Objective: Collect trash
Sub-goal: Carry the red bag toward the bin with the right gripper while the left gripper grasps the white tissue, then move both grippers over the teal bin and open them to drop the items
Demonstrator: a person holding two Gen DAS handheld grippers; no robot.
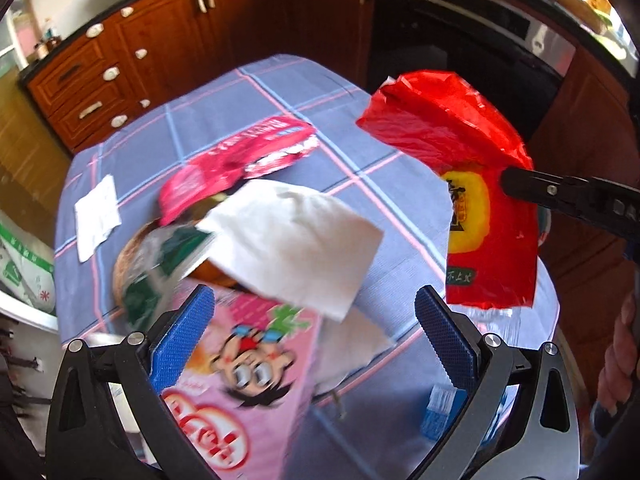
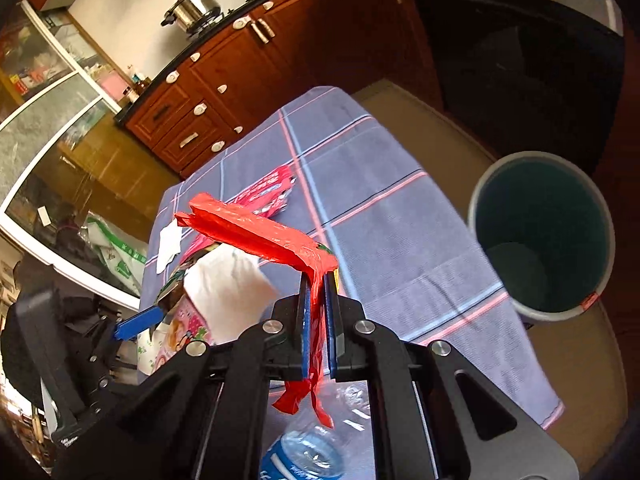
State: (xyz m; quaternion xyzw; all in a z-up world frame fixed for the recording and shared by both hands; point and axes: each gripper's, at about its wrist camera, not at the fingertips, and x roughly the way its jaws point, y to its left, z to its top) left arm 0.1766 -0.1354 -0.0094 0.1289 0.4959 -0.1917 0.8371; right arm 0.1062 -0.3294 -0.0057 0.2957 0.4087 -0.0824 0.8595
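Right tool (image 2: 318, 300) pinches red wrapper (image 2: 256, 232), lettering unreadable.

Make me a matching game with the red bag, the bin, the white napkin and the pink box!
Things:
1. red bag
2. bin
3. white napkin
4. pink box

Where:
A. stands on the floor beside the table
B. pinched in the right gripper
C. lies under the napkin
D. lies on top of the pile

Pairs: 1-B, 2-A, 3-D, 4-C
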